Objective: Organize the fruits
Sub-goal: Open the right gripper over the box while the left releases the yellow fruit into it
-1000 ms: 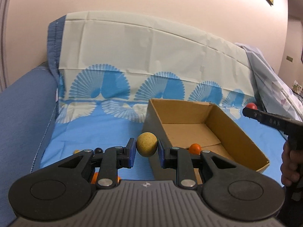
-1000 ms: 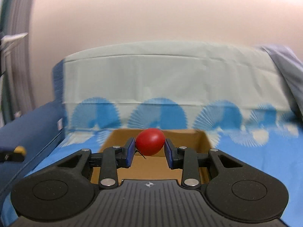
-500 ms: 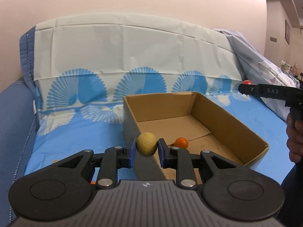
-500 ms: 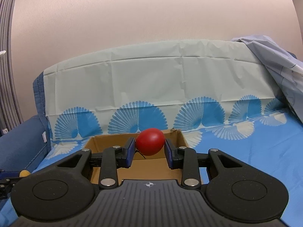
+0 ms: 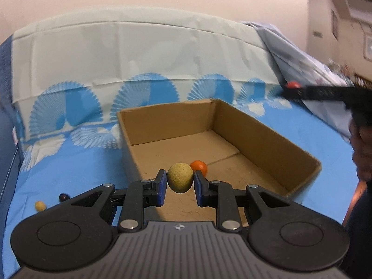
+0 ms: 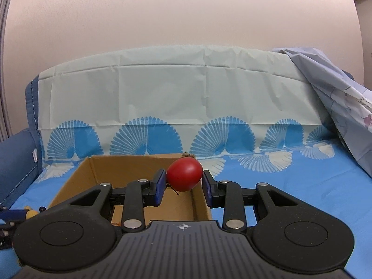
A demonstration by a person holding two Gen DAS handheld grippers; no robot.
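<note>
Left wrist view: left gripper clamps the rough tan-yellow round fruit; it has advanced over the open brown cardboard box, where a small orange fruit lies.
Right wrist view: right gripper grips the smooth red fruit, nearer the box's rim.
Meaning: both fruits look ready to drop.
</note>
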